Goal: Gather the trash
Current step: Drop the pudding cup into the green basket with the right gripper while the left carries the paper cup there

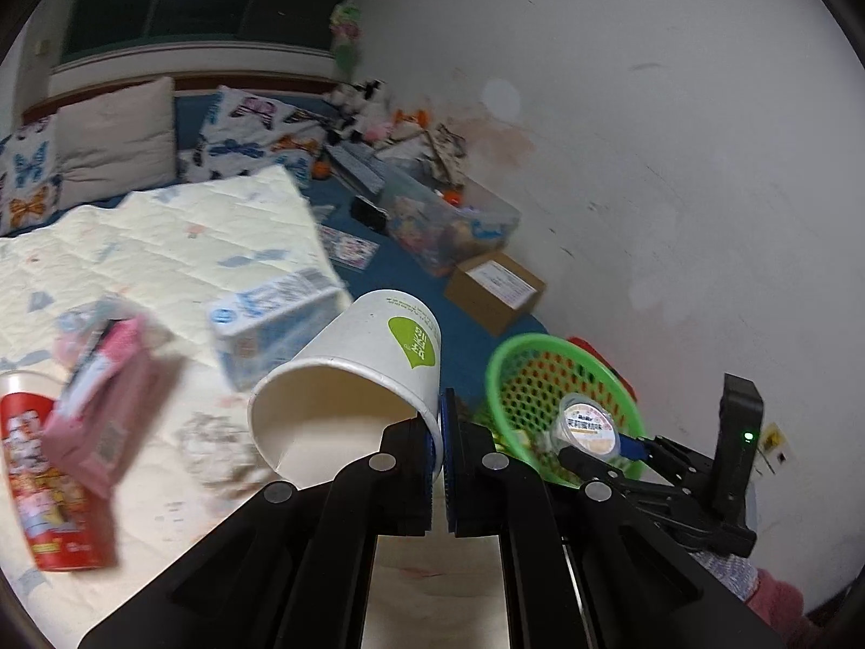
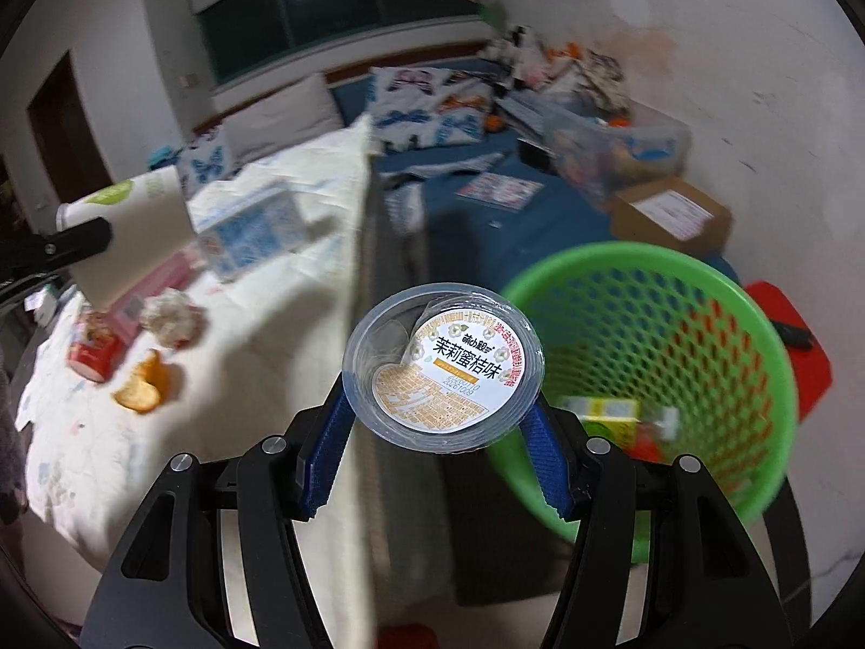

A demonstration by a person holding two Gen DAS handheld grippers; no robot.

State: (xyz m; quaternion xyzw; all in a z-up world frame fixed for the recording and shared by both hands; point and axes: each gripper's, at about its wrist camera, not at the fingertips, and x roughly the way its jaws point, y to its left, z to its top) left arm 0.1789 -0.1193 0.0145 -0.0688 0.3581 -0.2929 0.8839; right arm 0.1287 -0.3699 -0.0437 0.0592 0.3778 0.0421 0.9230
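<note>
I had both grippers loaded and the green basket (image 2: 757, 357) beside the bed was where both loads had to end up. My right gripper (image 2: 440, 411) was pinching a clear plastic cup (image 2: 443, 362) by its sides, the blue pads pressed on either flank and the printed foil lid, peeled part way, facing the camera; the cup hung just beside the basket's near rim, not yet over the opening. My left gripper (image 1: 439, 443) had its jaws pressed together on the rim of a white paper cup (image 1: 351, 373), one pad inside the wall and one outside, so the cup stuck out sideways over the quilt (image 1: 162, 249), well short of the basket. As I judged it, the sound way to finish was to carry each cup fully over the mouth before spreading the jaws, right one first since it was nearer, because the basket stood tilted and a cup let go at the rim could bounce off to the floor. The paper cup looked empty inside. The plastic cup seemed empty under its lid too, though I could not be sure. The basket already held a yellow-green carton (image 2: 605, 416) and something red beside it, blurred. Still lying on the quilt were a blue-and-white carton (image 1: 270, 319), a pink box (image 1: 102, 411), a red cup (image 1: 48, 481), a crumpled tissue (image 2: 170, 316) and orange peel (image 2: 143, 386).
</note>
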